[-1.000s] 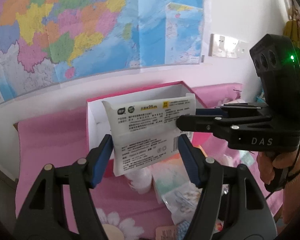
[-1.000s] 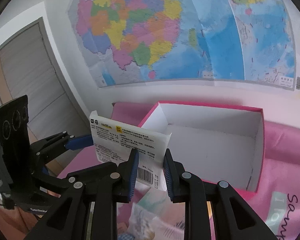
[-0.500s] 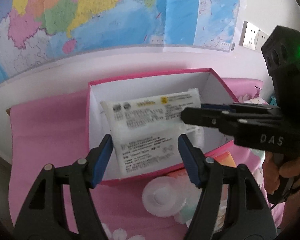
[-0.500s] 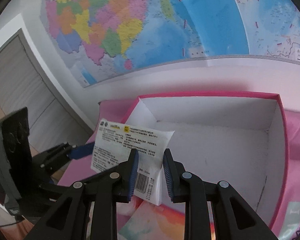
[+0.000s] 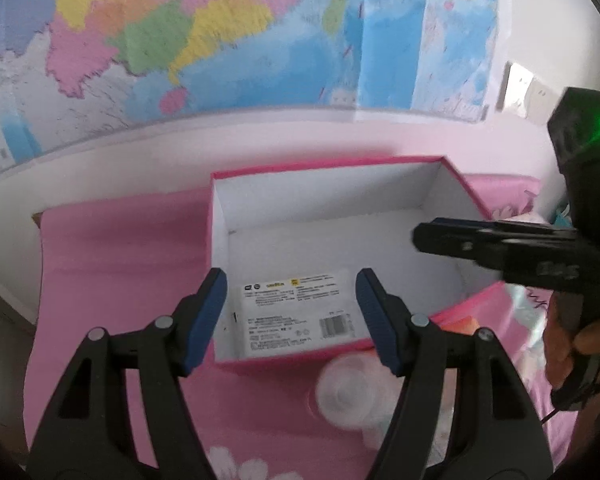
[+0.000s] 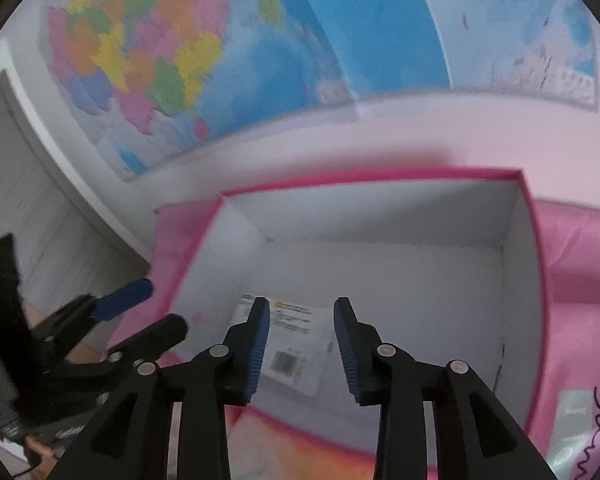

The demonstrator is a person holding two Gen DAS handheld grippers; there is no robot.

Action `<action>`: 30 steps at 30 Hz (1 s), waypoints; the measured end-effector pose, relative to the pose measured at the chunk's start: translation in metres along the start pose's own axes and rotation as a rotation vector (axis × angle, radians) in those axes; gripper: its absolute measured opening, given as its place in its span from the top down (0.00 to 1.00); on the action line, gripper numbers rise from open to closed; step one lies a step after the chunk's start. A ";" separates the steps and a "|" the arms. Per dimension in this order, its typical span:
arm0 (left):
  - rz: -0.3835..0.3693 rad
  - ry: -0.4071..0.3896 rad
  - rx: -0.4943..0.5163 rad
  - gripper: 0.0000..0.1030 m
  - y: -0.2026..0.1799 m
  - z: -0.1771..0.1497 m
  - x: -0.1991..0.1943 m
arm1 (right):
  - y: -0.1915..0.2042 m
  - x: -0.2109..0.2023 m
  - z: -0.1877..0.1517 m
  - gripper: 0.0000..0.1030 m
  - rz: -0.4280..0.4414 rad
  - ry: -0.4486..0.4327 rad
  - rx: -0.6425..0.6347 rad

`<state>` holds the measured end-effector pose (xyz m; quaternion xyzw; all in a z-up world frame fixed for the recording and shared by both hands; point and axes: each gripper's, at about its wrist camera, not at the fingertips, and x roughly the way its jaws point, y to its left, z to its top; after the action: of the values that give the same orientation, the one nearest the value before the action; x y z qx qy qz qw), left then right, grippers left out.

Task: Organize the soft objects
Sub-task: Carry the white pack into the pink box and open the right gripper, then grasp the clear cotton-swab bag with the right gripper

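A white soft tissue pack (image 5: 296,312) with printed text and a barcode lies flat on the floor of the pink box (image 5: 324,164), at its near left. It also shows in the right wrist view (image 6: 296,344), inside the box (image 6: 380,178). My left gripper (image 5: 292,316) is open and empty, above the box's near edge with the pack seen between its fingers. My right gripper (image 6: 302,344) is open and empty, above the pack; it shows at the right of the left wrist view (image 5: 480,240).
A large map (image 5: 220,40) hangs on the wall behind the box. The box stands on a pink cloth (image 5: 120,248). A clear round container (image 5: 348,392) and other soft packs (image 6: 312,448) lie in front of the box. A door (image 6: 16,184) is at the left.
The right gripper opened and let go of the tissue pack, which now lies flat in the box. Both grippers have lifted a little above it.
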<state>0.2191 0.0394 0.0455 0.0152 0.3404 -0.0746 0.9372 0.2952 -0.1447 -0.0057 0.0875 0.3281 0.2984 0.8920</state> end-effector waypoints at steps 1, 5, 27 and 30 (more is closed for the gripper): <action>-0.019 -0.022 -0.002 0.34 0.000 -0.003 -0.011 | 0.004 -0.012 -0.002 0.62 0.027 -0.017 -0.015; -0.109 -0.096 0.048 0.28 -0.005 -0.022 -0.057 | 0.022 -0.061 -0.022 0.46 0.075 -0.076 -0.115; -0.262 0.294 0.172 0.30 -0.068 -0.113 -0.005 | -0.033 -0.076 -0.162 0.53 -0.005 0.074 -0.034; -0.278 0.313 0.171 0.41 -0.073 -0.116 -0.001 | -0.033 -0.074 -0.165 0.69 0.002 0.075 -0.038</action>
<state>0.1333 -0.0235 -0.0414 0.0590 0.4731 -0.2286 0.8488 0.1609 -0.2216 -0.1045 0.0594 0.3555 0.3087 0.8802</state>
